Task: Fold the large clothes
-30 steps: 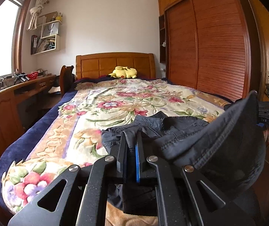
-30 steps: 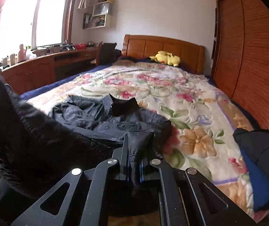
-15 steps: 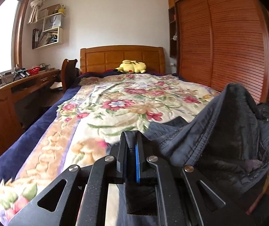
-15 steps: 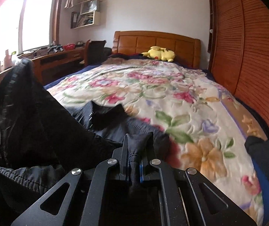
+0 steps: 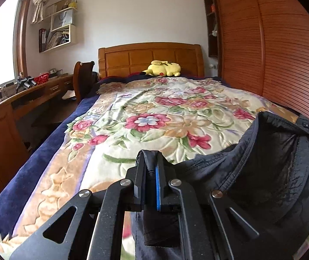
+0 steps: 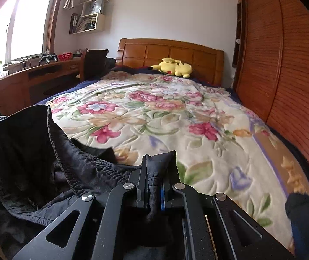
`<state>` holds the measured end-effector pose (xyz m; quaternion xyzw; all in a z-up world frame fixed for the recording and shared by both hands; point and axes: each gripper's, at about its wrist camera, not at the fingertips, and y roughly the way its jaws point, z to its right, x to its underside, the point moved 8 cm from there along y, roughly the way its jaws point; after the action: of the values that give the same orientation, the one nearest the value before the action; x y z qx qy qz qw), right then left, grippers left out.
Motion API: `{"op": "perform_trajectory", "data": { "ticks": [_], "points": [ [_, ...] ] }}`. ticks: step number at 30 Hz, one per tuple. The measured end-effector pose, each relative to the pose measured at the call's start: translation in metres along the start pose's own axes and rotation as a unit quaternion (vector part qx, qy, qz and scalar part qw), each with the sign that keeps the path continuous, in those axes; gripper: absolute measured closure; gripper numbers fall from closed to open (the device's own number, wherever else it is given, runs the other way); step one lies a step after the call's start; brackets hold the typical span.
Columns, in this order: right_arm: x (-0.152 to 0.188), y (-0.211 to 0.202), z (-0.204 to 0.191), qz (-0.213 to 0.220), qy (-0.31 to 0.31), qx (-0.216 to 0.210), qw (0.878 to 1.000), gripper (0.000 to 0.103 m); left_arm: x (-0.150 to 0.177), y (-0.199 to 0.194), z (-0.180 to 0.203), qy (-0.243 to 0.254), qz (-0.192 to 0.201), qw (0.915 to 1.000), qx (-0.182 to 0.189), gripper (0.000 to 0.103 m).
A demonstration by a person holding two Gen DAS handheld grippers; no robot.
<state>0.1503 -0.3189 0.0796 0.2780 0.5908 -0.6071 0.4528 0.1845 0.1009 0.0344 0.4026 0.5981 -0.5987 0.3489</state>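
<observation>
Mid-fold: left gripper [image 5: 151, 169] and right gripper [image 6: 156, 173] each pinch the dark garment [image 5: 262, 169], lifted over the bed's [image 6: 176, 125] near end. Next: lay it flat, edges aligned.

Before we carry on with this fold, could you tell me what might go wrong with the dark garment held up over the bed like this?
1. Each gripper pinches only a small bunch of the dark garment: left gripper, right gripper. A tug could slip the cloth free.
2. The garment sags in a loose pouch between the grippers, so it may land creased on the floral blanket.
3. A dark pile of clothes lies at the bed's right edge; the swinging cloth might snag it.
</observation>
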Motion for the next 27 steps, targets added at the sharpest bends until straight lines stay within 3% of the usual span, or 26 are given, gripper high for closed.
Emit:
{"op": "perform_trajectory", "data": {
  "ticks": [7,12,15,17,18,20,23,27],
  "points": [
    [-0.012,0.049,-0.003,-0.014,-0.019,0.027,0.999,0.096,-0.006,0.042,-0.004,0.009,-0.023,0.9996,-0.012,0.096],
    [0.002,0.074,-0.011,-0.055,-0.020,0.025,0.998,0.096,0.013,0.056,-0.004,0.004,-0.050,0.9987,-0.006,0.095],
    [0.006,0.077,-0.009,-0.072,-0.008,0.025,0.997,0.085,0.018,0.058,-0.003,0.004,-0.060,0.9982,-0.002,0.085],
    [-0.001,0.073,-0.003,-0.069,-0.004,0.037,0.997,0.057,0.018,0.051,-0.001,0.014,-0.053,0.9985,-0.010,0.072],
    [-0.006,0.066,-0.001,-0.062,-0.002,0.042,0.997,0.038,0.016,0.043,0.001,0.016,-0.044,0.9989,-0.006,0.063],
    [-0.015,0.052,0.000,-0.048,0.005,0.038,0.998,0.034,0.013,0.034,0.006,0.017,-0.038,0.9991,0.003,0.056],
    [-0.019,0.034,-0.006,-0.036,-0.001,0.030,0.999,0.034,0.008,0.015,0.017,0.021,-0.029,0.9992,0.020,0.026],
    [-0.015,0.010,-0.028,-0.030,-0.015,0.000,0.999,0.034,0.005,-0.011,0.035,0.009,-0.017,0.9985,0.051,0.022]
  ]
}}
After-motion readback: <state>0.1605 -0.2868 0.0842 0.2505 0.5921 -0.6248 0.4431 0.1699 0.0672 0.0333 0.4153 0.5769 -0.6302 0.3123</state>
